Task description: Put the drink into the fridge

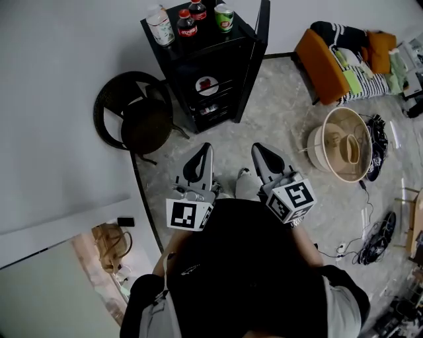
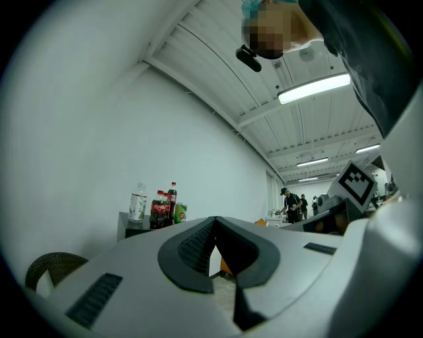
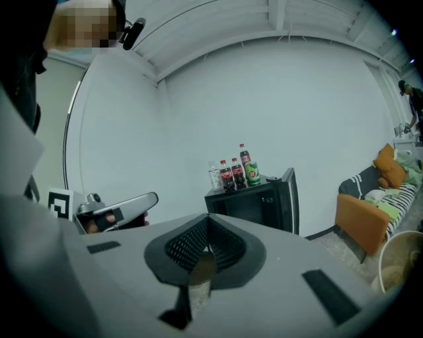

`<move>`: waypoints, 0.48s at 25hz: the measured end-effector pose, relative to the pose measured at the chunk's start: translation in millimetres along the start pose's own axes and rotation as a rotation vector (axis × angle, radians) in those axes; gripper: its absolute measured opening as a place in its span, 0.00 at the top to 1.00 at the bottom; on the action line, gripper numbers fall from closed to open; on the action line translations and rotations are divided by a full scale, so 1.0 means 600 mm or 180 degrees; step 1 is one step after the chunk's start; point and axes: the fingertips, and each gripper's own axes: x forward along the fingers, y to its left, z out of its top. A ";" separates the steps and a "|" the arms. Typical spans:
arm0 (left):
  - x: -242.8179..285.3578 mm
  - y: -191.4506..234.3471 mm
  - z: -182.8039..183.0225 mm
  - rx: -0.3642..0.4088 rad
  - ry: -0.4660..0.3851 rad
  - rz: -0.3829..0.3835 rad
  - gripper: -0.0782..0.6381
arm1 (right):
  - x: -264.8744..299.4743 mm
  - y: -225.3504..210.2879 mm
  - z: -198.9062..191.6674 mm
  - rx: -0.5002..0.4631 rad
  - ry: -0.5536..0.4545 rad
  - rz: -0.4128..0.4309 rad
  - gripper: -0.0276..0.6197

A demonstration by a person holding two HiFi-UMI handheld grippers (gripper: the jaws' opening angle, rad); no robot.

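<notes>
A small black fridge (image 1: 211, 72) stands by the white wall with its door (image 1: 261, 39) swung open on the right. On its top stand a white bottle (image 1: 160, 26), two cola bottles (image 1: 187, 23) and a green can (image 1: 224, 18). These drinks (image 3: 234, 173) also show far off in the right gripper view, and the same drinks (image 2: 158, 208) in the left gripper view. My left gripper (image 1: 198, 165) and right gripper (image 1: 266, 162) hang side by side near my body, well short of the fridge. Both are shut and hold nothing.
A dark wicker chair (image 1: 135, 119) sits left of the fridge. An orange sofa (image 1: 330, 63) with striped cushions is at the back right. A round pale basket (image 1: 344, 145) and cables (image 1: 373, 237) lie on the floor to the right. People stand far off in the left gripper view.
</notes>
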 end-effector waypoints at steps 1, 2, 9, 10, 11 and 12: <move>0.000 0.004 -0.002 0.0000 0.0019 0.0015 0.88 | 0.005 0.001 -0.001 0.0004 0.0014 0.0019 0.94; -0.001 0.007 -0.003 0.0003 0.0032 0.0029 0.88 | 0.011 0.001 -0.002 0.0003 0.0030 0.0041 0.94; 0.013 0.061 -0.007 0.0020 0.0026 0.0302 0.88 | 0.081 -0.011 0.007 -0.0071 0.0088 0.0254 0.94; 0.019 0.070 -0.007 0.0022 0.0024 0.0343 0.88 | 0.093 -0.014 0.011 -0.0079 0.0090 0.0288 0.94; 0.027 0.077 -0.007 0.0027 0.0021 0.0376 0.88 | 0.105 -0.017 0.015 -0.0086 0.0095 0.0323 0.94; 0.035 0.084 -0.005 0.0035 0.0016 0.0404 0.88 | 0.117 -0.021 0.020 -0.0092 0.0104 0.0356 0.94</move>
